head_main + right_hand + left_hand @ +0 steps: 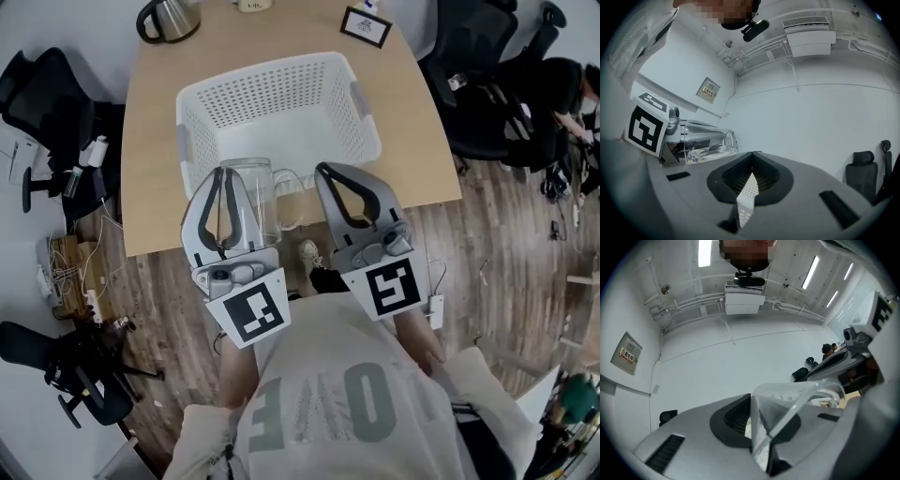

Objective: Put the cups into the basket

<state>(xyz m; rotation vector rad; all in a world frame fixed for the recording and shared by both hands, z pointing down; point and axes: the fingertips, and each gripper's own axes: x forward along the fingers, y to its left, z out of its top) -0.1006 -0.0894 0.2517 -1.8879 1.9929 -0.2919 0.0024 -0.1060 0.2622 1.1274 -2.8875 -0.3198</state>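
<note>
In the head view a clear glass cup [255, 199] hangs over the table's near edge, just short of the white perforated basket [281, 80]. My left gripper [228, 173] is shut on the cup's wall. In the left gripper view the cup [797, 397] sits pinched between the jaws of the left gripper [761, 401], its rim lying over the right-hand jaw. My right gripper [324, 170] is beside it with its jaw tips together and nothing held. In the right gripper view the right gripper [752, 153] shows a sliver of basket mesh through its gap, and the cup [710, 143] is at the left.
The basket stands on a light wooden table [150, 141]. A dark kettle [169, 17] and a small framed card [366, 26] are at the table's far end. Black office chairs [487, 84] stand to the right and another [47, 94] to the left. Cables lie on the wooden floor [75, 272].
</note>
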